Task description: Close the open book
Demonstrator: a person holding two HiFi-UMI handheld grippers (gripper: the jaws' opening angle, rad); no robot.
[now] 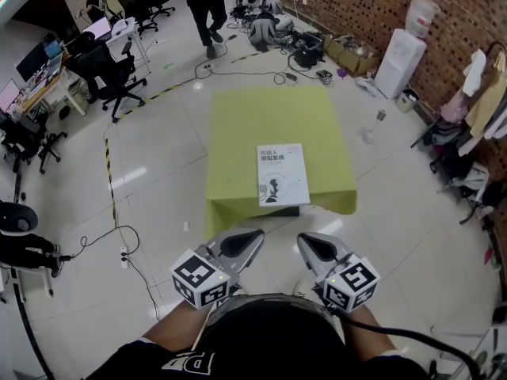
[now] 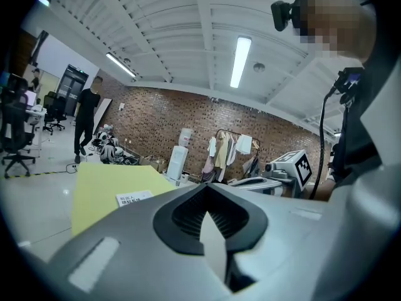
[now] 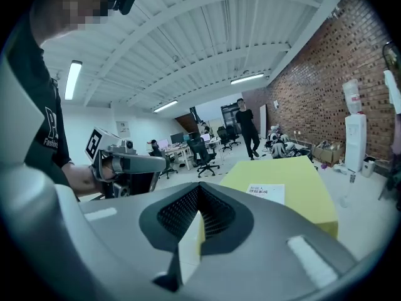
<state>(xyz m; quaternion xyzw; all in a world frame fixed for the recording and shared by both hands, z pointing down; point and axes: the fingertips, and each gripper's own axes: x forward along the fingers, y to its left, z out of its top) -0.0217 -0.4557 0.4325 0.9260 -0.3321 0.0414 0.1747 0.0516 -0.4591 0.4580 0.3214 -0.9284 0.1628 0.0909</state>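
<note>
Here, a tiled floor [image 1: 158, 172] fills the head view, with a brick wall [image 1: 372, 6] along the 1 to 2 o'clock side. A yellow-green table [image 1: 238, 125] stands at the centre of the floor. A person [image 1: 206, 6] walks at 12 o'clock beyond the table, black office chairs [image 1: 111, 74] stand at 10 o'clock, and a white water dispenser [image 1: 400, 58] stands against the wall at 2 o'clock.

The book [image 1: 283, 174] lies flat on the table at the 5 o'clock part of the top, its near edge at the table's front edge. It is closed, with its white printed cover facing up.

The left gripper [image 1: 255, 236] and the right gripper [image 1: 304, 241] are held side by side at 6 o'clock, off the table and well apart from the book. Each gripper's own view shows its jaws drawn together at the tips with nothing between them.
</note>
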